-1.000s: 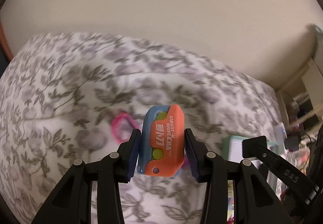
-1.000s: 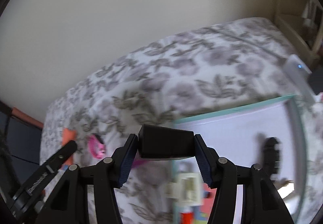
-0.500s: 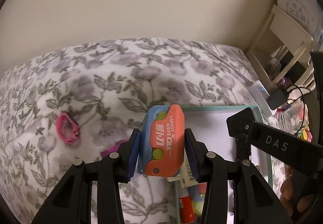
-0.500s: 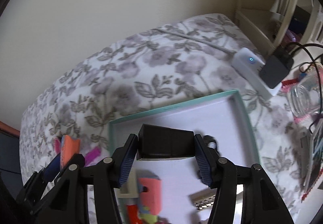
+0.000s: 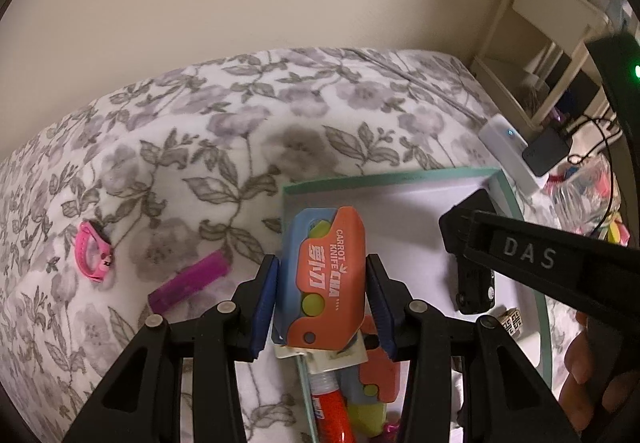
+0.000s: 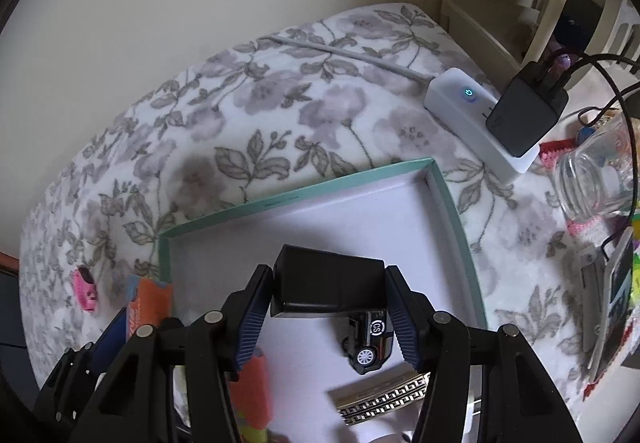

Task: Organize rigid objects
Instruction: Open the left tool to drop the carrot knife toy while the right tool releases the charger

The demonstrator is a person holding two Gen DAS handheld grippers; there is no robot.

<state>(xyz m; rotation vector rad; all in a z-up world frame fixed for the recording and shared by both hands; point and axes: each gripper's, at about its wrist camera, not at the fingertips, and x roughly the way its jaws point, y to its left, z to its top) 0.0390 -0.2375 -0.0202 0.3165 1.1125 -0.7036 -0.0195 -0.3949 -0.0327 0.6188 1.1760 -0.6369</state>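
My left gripper [image 5: 323, 297] is shut on an orange and blue carrot knife toy [image 5: 326, 281] and holds it over the left edge of a teal-rimmed white tray [image 5: 384, 176]. My right gripper [image 6: 329, 301] is shut on a black box [image 6: 330, 285] above the same tray [image 6: 452, 203]. The tray holds a black toy car [image 6: 366, 339], a patterned metal piece [image 6: 380, 401], a second orange toy [image 5: 378, 375] and a red tube [image 5: 332, 411]. The right gripper also shows at the right of the left wrist view, and the carrot knife shows in the right wrist view [image 6: 148, 303].
A pink watch [image 5: 94, 257] and a purple stick [image 5: 188, 281] lie on the floral bedspread [image 5: 224, 123] left of the tray. A white power strip [image 6: 476, 119] with a black charger [image 6: 524, 115], a glass jar [image 6: 596, 171] and a wooden shelf [image 5: 548, 55] are to the right.
Both grippers have swung right and forward from the bedspread to over the tray, each still holding its object. The tray and its contents have come into closer view.
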